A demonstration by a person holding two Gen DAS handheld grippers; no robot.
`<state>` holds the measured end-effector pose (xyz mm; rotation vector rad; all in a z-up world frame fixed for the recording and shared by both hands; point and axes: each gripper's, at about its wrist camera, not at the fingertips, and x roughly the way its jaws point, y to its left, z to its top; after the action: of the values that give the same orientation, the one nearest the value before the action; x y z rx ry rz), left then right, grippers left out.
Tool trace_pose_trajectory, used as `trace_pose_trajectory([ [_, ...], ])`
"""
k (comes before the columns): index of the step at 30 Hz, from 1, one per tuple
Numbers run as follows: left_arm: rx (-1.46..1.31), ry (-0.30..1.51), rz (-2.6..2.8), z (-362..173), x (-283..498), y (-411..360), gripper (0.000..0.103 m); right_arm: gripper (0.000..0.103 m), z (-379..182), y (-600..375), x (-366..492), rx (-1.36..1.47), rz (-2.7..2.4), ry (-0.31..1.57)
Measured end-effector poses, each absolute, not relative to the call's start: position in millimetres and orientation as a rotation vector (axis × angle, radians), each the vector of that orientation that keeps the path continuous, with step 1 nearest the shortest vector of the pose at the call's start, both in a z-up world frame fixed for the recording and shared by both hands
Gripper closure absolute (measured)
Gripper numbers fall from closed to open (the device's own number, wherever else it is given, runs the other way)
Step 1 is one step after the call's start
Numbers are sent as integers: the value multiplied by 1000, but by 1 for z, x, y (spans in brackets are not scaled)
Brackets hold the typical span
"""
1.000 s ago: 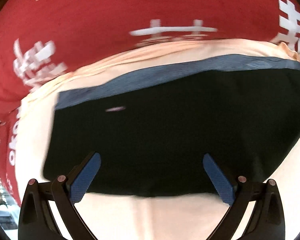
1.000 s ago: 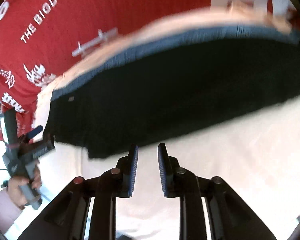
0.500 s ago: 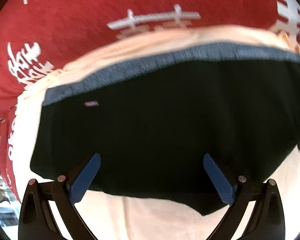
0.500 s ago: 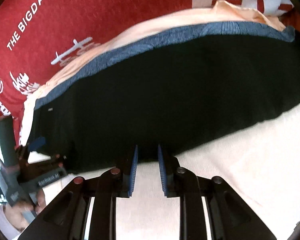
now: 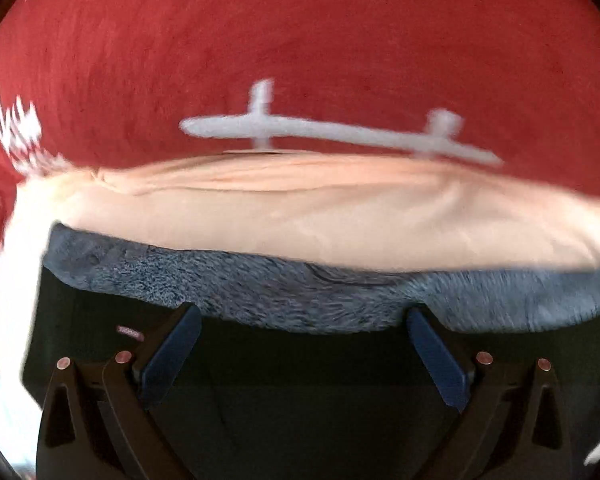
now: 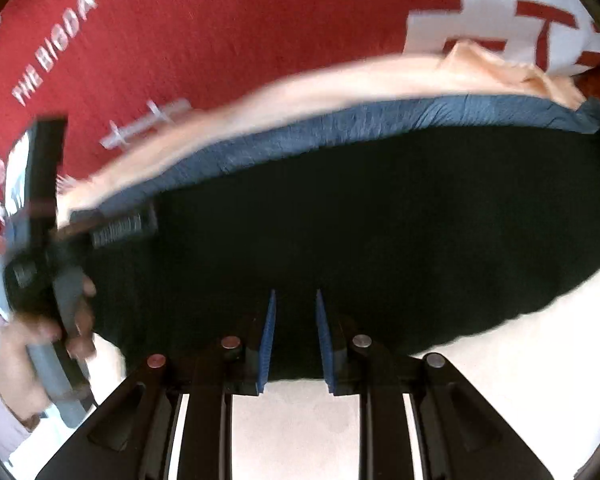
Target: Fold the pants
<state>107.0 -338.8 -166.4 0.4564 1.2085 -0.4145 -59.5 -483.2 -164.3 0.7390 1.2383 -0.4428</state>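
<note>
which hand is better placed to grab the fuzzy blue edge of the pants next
Probably the left. The left gripper is open wide, its fingers right at the blue edge of the pants. The right gripper stands nearly closed at the opposite edge, far from it.

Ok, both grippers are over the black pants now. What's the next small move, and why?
Probably lower the left gripper onto the blue-grey lining band and close. Its jaws stand wide open over that far edge of the pants, gripping nothing. The right gripper hangs over the near edge, jaws narrow with no cloth between them.
</note>
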Motion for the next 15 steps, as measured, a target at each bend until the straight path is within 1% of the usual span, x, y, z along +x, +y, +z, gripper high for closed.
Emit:
trace_pose_trajectory([
  [1, 456, 1203, -390, -169, 114, -336, 0, 80, -163, -482, -61, 722, -447, 1207],
  [4, 481, 1191, -335, -173, 131, -325, 0, 80, -163, -477, -62, 680, -436, 1206],
  [6, 493, 1198, -314, -164, 138, -311, 0, 80, -163, -477, -63, 675, -434, 1203],
  [8, 530, 1152, -313, -151, 139, -295, 0, 80, -163, -480, -64, 693, -431, 1207],
  [9, 564, 1120, -306, -143, 139, -280, 0, 80, -163, -481, -64, 701, -430, 1207],
  [11, 599, 1112, -276, -140, 142, -250, 0, 80, -164, -485, -64, 729, -425, 1209],
  [14, 634, 1165, -183, -153, 148, -203, 0, 80, -164, -486, -63, 737, -419, 1213],
  [15, 603, 1189, -184, -157, 150, -185, 0, 80, -165, -486, -62, 733, -418, 1213],
])
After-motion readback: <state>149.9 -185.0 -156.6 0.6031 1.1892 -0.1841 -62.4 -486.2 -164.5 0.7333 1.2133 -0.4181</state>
